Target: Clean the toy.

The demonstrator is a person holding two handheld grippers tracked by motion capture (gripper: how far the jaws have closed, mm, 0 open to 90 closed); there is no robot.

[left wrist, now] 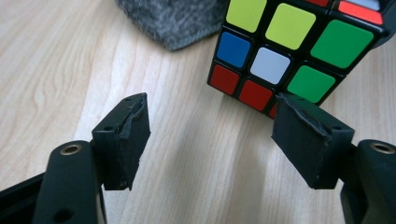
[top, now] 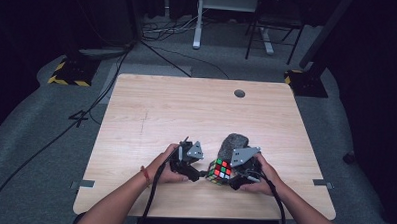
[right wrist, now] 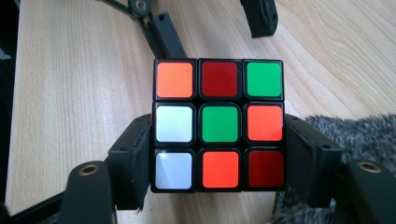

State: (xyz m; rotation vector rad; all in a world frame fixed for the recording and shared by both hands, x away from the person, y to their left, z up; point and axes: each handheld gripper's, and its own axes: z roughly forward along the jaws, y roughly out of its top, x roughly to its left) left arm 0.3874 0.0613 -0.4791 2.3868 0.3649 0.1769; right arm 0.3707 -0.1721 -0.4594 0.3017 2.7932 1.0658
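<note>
A scrambled Rubik's cube [top: 219, 171] sits near the table's front edge, between both hands. My right gripper [top: 232, 178] is shut on the cube [right wrist: 219, 126], its jaws pressing on the two sides of the lower layers; the face toward it shows orange, red, green and white tiles. My left gripper [top: 200, 173] points at the cube [left wrist: 289, 46] from the left and stands open [left wrist: 212, 106], jaws apart just short of it, nothing between them. Its jaws also rise beyond the cube in the right gripper view, one finger [right wrist: 261, 18] at the top.
A grey fuzzy lump [top: 234, 143] lies on the wooden table [top: 186, 111] right behind the cube, touching or nearly so [left wrist: 173, 21] [right wrist: 355, 135]. A round cable hole [top: 239, 93] is at the far edge. Cables and stands lie on the floor beyond.
</note>
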